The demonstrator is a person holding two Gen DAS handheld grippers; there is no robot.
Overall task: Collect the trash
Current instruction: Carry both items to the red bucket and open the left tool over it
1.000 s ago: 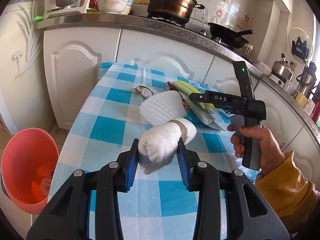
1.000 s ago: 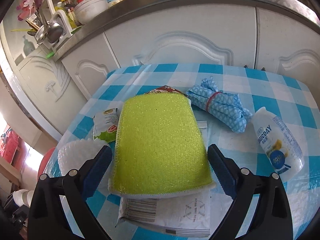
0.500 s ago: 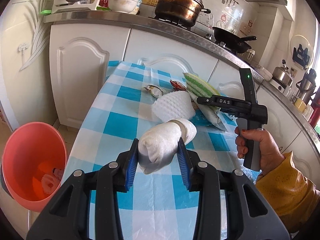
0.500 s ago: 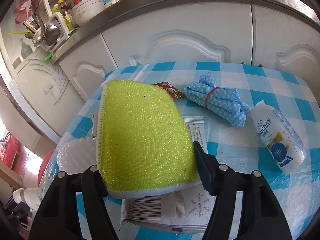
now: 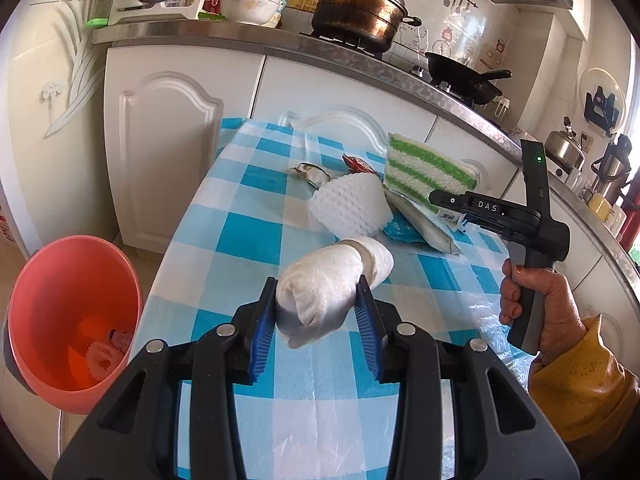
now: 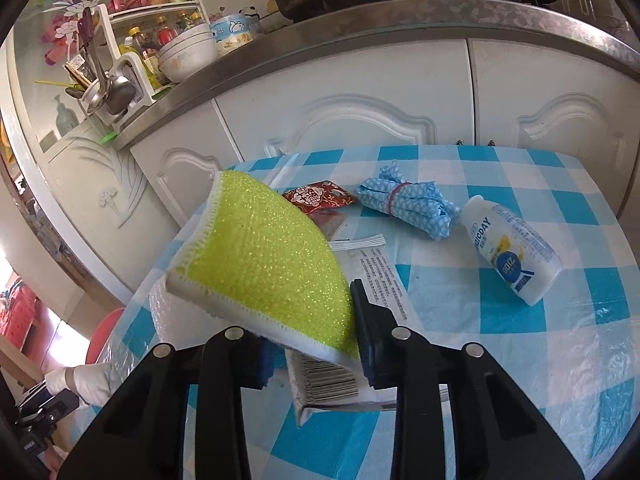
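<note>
Two claws are busy, each with one thing. The left claw [image 5: 317, 316] is clamped on a rolled white cloth [image 5: 334, 280], whose long axis runs away from it toward the far right, above the checked worktop [image 5: 256, 240]. The orange bucket [image 5: 72, 320] stands on the floor to the left, near and lower, so I judge this hand is the nearer one for dropping trash. The right claw [image 6: 316, 338] is closing on a yellow-green sponge [image 6: 264, 264], tilted and off the worktop. Beyond it lie a red wrapper [image 6: 318, 197], a blue cloth bundle [image 6: 408, 206] and a small bottle [image 6: 510, 254].
</note>
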